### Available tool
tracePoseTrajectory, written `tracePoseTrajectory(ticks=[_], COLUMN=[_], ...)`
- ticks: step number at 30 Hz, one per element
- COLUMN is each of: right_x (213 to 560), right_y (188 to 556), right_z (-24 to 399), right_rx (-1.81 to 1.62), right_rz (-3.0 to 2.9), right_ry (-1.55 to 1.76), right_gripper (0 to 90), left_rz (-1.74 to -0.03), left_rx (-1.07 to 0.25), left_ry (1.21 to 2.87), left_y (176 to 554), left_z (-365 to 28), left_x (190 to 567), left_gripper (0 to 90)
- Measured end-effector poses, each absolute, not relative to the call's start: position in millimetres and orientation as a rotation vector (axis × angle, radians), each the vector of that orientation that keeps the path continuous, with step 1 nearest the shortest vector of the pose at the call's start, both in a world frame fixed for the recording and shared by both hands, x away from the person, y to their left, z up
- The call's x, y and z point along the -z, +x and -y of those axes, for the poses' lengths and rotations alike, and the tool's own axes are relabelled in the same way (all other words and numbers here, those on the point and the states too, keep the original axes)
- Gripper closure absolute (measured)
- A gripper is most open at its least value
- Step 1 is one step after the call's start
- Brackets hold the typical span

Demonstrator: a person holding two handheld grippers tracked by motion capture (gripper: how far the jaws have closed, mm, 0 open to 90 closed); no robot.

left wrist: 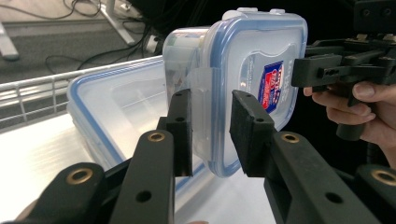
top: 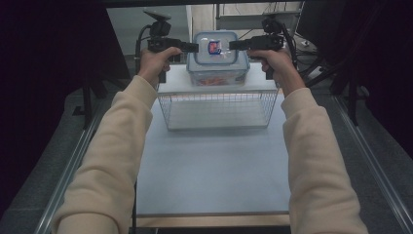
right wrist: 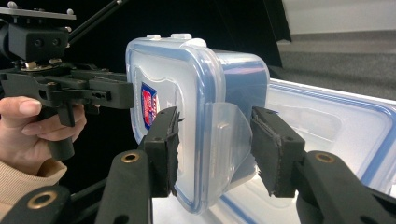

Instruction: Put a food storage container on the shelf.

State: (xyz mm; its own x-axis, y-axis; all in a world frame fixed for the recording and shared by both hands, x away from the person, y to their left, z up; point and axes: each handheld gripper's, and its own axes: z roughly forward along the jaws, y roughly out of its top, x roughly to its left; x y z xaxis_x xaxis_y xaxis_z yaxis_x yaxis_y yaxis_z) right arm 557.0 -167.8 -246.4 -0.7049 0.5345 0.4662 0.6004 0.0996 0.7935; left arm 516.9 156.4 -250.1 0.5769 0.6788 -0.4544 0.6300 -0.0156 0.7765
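Clear plastic food container (top: pixel 217 58), blue-rimmed lid clipped on with a red-and-blue sticker, upper centre of the frame; it stands atop a larger lidded container (left wrist: pixel 116 112); orange contents show through.

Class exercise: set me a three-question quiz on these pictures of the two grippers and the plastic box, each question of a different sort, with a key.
1. True or false: the box has a blue-trimmed lid with a red and blue label.
2. Each gripper's fingers stand either side of what? A) a side latch flap of the box B) a basket wire C) a cable
3. Fill in: the box sits on a larger flat ____ on the basket.

Key: 1 true. 2 A: the left gripper and right gripper each have fingers open around a flap. 3 container.
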Motion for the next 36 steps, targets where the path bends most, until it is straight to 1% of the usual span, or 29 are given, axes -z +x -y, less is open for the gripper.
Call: tracePoseTrajectory(ticks=[6,8,11,15,17,19,20,23,25,30,34,36], right_x=[253.2,254.6,257.0,261.2,263.1,264.8,266.2,269.3,270.1,268.3,264.9,262.0], right_y=[567.7,570.3,573.7,577.9,579.8,581.4,582.5,584.1,584.2,581.9,574.6,569.2], right_z=[166.0,166.1,166.0,164.7,164.5,164.1,163.9,164.7,165.8,173.4,180.7,183.3], right_rx=[1.678,1.676,1.676,1.668,1.676,1.673,1.668,1.679,1.691,1.738,1.778,1.803], right_rz=[2.242,2.223,2.18,2.151,2.125,2.113,2.105,2.069,2.078,2.069,2.107,2.139], right_ry=[-1.237,-1.251,-1.294,-1.33,-1.347,-1.368,-1.377,-1.395,-1.413,-1.438,-1.429,-1.408], right_gripper=[52.4,51.4,49.4,46.0,45.4,42.6,41.2,40.1,38.7,35.4,35.1,35.7], left_rz=[-1.127,-1.137,-1.154,-1.17,-1.175,-1.175,-1.177,-1.168,-1.159,-1.148,-1.121,-1.118], left_rx=[-0.031,-0.027,-0.008,0.009,0.009,0.011,0.007,0.008,0.016,-0.006,-0.05,-0.075], left_ry=[1.673,1.659,1.638,1.635,1.627,1.626,1.615,1.589,1.574,1.565,1.555,1.565], left_y=[525.4,527.0,529.9,533.5,535.0,536.4,536.8,538.1,538.6,536.7,530.5,526.8], left_z=[-153.6,-152.2,-151.5,-149.2,-149.0,-148.0,-147.4,-146.7,-147.4,-151.5,-158.8,-162.1], left_x=[256.1,257.0,259.1,262.8,264.3,266.0,266.7,269.9,271.5,272.6,269.7,269.4], left_gripper=[67.0,64.6,63.3,57.0,56.0,54.3,52.1,49.2,44.3,32.5,29.3,29.1])
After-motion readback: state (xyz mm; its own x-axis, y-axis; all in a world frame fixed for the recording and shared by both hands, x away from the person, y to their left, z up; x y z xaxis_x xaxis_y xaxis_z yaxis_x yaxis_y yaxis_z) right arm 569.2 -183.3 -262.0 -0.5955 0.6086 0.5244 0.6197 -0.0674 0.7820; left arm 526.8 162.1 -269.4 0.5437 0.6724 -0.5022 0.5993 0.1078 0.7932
